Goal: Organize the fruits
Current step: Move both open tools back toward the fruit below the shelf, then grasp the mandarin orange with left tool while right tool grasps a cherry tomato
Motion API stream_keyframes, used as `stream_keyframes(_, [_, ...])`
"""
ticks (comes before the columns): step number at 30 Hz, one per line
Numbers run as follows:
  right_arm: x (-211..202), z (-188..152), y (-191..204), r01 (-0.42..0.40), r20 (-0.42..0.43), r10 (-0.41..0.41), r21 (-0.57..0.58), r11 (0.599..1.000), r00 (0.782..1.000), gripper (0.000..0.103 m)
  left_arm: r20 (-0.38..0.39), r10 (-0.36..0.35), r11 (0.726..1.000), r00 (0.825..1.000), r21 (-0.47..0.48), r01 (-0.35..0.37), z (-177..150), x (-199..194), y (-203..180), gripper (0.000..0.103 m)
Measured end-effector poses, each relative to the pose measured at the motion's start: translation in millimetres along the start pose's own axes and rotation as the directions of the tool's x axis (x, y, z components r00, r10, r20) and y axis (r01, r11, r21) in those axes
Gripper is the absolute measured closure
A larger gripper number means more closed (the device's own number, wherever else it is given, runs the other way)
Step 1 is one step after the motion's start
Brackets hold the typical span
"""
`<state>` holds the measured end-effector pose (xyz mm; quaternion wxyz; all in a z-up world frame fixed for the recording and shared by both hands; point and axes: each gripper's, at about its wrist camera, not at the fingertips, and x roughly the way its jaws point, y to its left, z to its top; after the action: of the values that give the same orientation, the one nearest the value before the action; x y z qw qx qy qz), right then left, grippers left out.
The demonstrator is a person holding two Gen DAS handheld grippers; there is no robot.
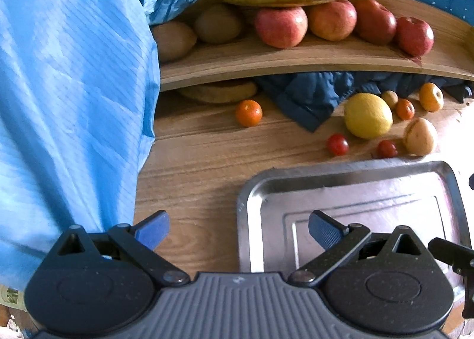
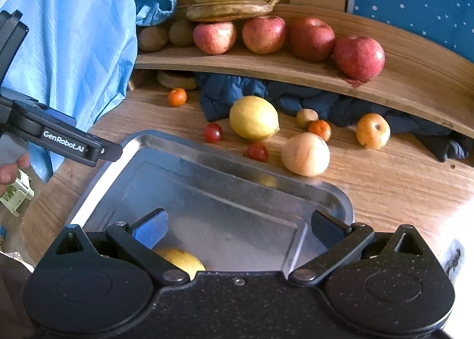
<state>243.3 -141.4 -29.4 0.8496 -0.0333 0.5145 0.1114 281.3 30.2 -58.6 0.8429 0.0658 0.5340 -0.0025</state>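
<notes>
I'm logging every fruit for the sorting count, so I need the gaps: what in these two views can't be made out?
- Yellow fruit in the metal tray: right wrist view, mostly hidden by the right gripper; kind unclear.
- Flat tan object under the wooden shelf: both views, shadowed and cut off by the shelf edge.
- Shelf's left end: both views, covered by blue fabric.

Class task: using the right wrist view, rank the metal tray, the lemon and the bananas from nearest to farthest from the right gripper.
1. Metal tray, directly beneath the right gripper.
2. Lemon, on the table beyond the tray.
3. Bananas, at the back of the raised wooden shelf.
</notes>
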Motion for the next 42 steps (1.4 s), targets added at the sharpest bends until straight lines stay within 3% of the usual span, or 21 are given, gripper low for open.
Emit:
stream_keyframes(15, [34.4,37.7,18.8,-0.02,0.043,0.02,0.011,1.0,0.999,0.001,0.012,-0.005,0.998,1.0,0.056,0.004,41.9,38.9,14.1,0.001])
stream_keyframes(28, [74.0,62.7,30.2,-0.072,0.011,0.072,0.022,0.997,0.997,0.001,0.018,-0.021,0.997,1.0,0.081,0.019,77.8,80.3,12.8,0.001])
stream_keyframes(37, [96.7,70.2,28.9,-0.083,-0.015,0.084,0.058,0.995,0.996,0.019,0.013,-0.066,0.994,0.998,0.092,0.064,86.4,98.8,12.2,0.002])
stream_keyframes(42, [105.1,73.4,29.9,-0.072,-0.019,0.074,0.076,0.994,0.997,0.03,0.015,-0.084,0.992,0.996,0.092,0.082,84.9,103.6,18.0,0.009])
